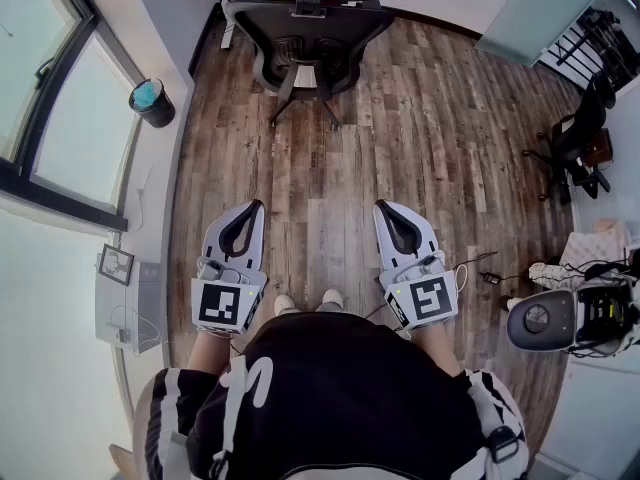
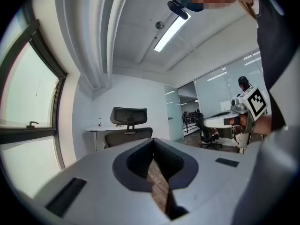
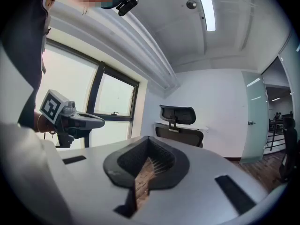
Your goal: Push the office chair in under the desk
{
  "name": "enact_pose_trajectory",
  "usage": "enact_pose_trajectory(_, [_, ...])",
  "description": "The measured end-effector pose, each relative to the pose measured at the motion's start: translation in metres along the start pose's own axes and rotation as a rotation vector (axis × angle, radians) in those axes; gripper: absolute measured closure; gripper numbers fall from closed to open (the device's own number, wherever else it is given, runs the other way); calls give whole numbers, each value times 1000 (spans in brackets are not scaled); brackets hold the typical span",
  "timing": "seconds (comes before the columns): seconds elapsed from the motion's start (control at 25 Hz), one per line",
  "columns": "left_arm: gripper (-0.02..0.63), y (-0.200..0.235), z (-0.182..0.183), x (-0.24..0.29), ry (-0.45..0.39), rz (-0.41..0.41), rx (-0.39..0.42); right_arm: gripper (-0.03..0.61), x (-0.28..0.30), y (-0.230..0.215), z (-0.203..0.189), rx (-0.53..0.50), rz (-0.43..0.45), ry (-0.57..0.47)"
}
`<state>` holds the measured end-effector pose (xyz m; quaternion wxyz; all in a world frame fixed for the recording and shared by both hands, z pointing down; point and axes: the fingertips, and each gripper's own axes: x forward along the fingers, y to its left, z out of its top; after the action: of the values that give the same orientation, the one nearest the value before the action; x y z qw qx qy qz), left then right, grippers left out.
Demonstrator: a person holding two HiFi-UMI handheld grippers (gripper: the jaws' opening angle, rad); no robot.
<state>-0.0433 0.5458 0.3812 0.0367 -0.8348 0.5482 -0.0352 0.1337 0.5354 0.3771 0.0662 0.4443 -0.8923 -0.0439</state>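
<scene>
No words, numbers or brand names can be read anywhere. The marker cube (image 1: pixel 221 305) on the left tongs (image 1: pixel 256 206) shows only a black-and-white square pattern. White print (image 1: pixel 250 388) on the person's black shirt (image 1: pixel 340 378) is illegible.

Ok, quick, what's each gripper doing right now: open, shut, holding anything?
Grey left gripper: closed, jaws together, nothing between them.
Grey right gripper: closed, jaws together, nothing between them.

Office chair (image 1: pixel 312 43) beyond two grippers
</scene>
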Motion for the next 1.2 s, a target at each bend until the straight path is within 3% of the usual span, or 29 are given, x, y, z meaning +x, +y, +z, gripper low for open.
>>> enact_pose_trajectory(0.64, [606, 4, 6, 5, -10, -21, -11, 569, 3, 4, 0, -7, 0, 18])
enact_pose_trajectory(0.8, [606, 8, 4, 0, -6, -17, -20, 569, 4, 8, 4, 36, -35, 6])
enact_pose_trajectory(0.96, [606, 18, 0, -12, 0, -17, -33, 569, 9, 28, 6, 94, 24, -8])
enact_pose_trajectory(1.08, [606, 27, -4, -24, 5, -20, -22, 569, 7, 49, 15, 49, 41, -64])
enact_pose_trajectory(1.2, [606, 33, -6, -33, 12, -35, -10, 569, 4, 66, 23, 76, 44, -120])
